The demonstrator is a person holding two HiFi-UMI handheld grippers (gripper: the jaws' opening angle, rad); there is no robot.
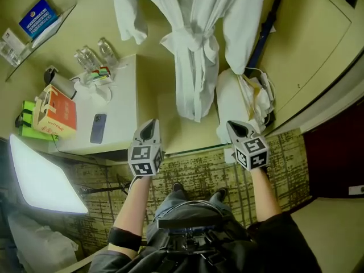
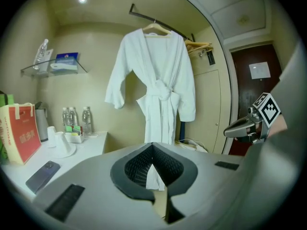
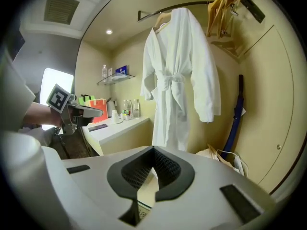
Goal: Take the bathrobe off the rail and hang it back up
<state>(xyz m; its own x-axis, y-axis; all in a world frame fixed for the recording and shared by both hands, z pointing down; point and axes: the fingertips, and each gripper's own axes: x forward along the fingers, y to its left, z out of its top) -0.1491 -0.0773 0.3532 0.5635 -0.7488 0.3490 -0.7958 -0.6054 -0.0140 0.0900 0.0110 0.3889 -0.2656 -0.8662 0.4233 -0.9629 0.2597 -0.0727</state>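
Note:
A white bathrobe (image 1: 190, 44) (image 2: 153, 80) (image 3: 180, 75) hangs on a wooden hanger (image 2: 156, 28) from a dark rail (image 2: 158, 20) (image 3: 192, 6) against the beige wall, its belt tied at the waist. My left gripper (image 1: 149, 128) (image 2: 152, 150) is shut and empty, held in front of the robe's lower hem and well short of it. My right gripper (image 1: 239, 129) (image 3: 153, 152) is also shut with nothing in it, level with the left one and a little to the robe's right. Each gripper shows in the other's view.
A white desk (image 1: 122, 104) at left carries a phone (image 1: 98, 128), water bottles (image 1: 91, 56), a kettle and an orange box (image 1: 57, 111). White bags (image 1: 239, 101) and a dark umbrella (image 3: 235, 123) sit under the robe's right. More hangers (image 3: 223, 8) hang on the rail. A bright light panel (image 1: 37, 178) stands at lower left.

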